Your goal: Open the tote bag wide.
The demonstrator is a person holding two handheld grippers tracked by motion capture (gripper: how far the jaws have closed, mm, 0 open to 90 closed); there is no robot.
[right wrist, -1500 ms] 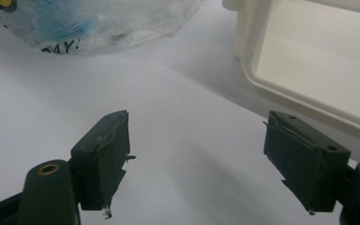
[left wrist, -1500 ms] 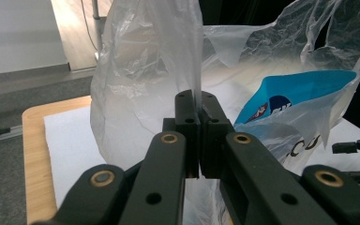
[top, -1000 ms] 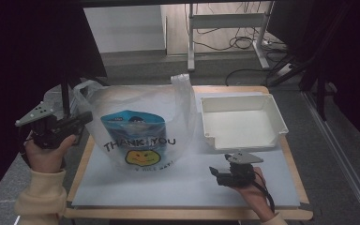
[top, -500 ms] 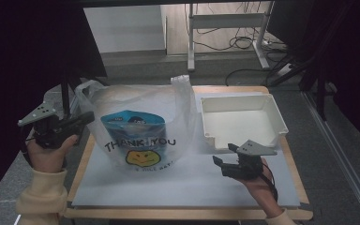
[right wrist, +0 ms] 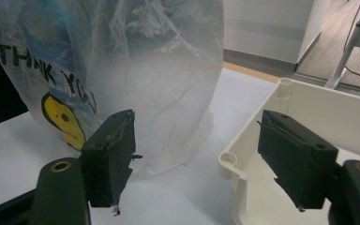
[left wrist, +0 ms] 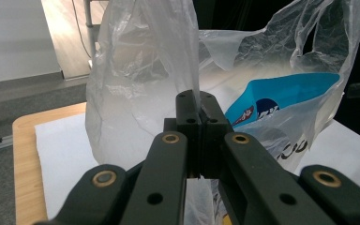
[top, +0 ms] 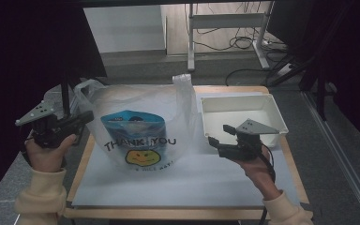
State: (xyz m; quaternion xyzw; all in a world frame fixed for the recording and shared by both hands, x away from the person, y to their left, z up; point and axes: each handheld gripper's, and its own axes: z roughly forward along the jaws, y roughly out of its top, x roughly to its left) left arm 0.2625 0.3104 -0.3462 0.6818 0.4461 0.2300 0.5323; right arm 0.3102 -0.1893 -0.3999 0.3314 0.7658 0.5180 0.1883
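Dim room, wooden table [top: 288, 161] with white sheet. Clear "THANK YOU" plastic bag [top: 143, 126] stands centre, blue packet [top: 132, 123] inside. Left gripper [top: 85, 117] clamped on bag's left handle [left wrist: 145, 70]. Right gripper [top: 218, 136] agape between bag and white tray [top: 272, 105], holding nothing. Likely step: grabbing other handle [top: 183, 91]; needs lift and reach. Packet label unreadable.

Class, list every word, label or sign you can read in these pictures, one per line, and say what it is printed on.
"THANK YOU", black capitals on the clear plastic bag, above a yellow smiley face.
A line of small print under the smiley on the bag: too small to read.
White lettering on the blue packet inside the bag: partly hidden and creased, not readable.
No readable text on the white tray or either gripper.
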